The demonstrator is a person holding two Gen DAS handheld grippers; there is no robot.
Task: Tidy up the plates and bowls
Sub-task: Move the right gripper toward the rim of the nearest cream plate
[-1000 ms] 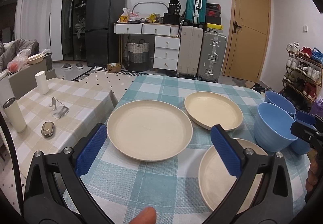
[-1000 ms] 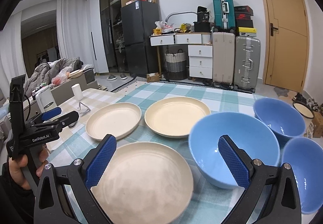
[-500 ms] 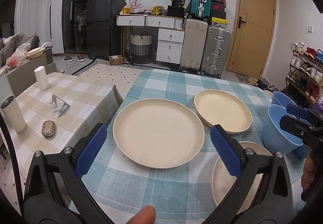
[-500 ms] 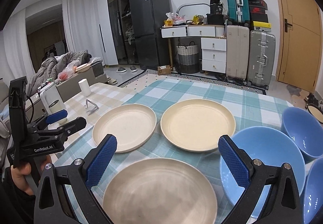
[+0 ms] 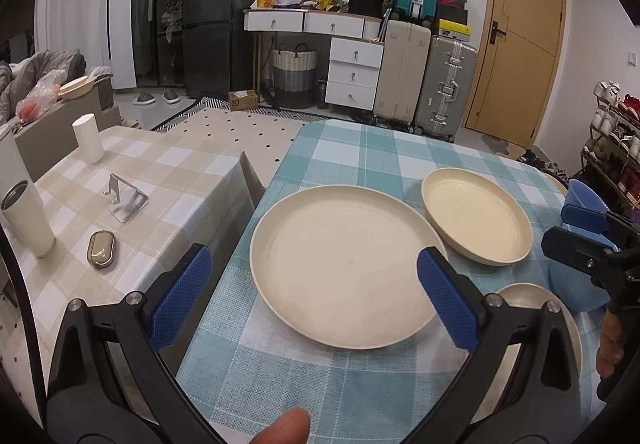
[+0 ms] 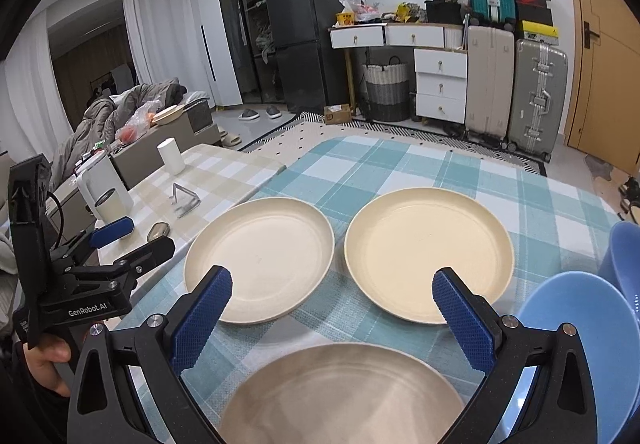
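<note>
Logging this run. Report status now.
Both jaws open, empty. Left gripper faces left plate; right gripper above near plate. Nothing stacked, nothing blocking.

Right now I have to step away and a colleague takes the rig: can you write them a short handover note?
Left hand-held gripper: open, empty, aimed at the left plate.
Right hand-held gripper: open, empty, above the near plate.
Three cream plates lie apart on the teal checked cloth; the third is the far plate. Blue bowls sit at the right edge, only partly in view.
Done: nothing stacked.
Left: stack the plates, gather the bowls.
</note>
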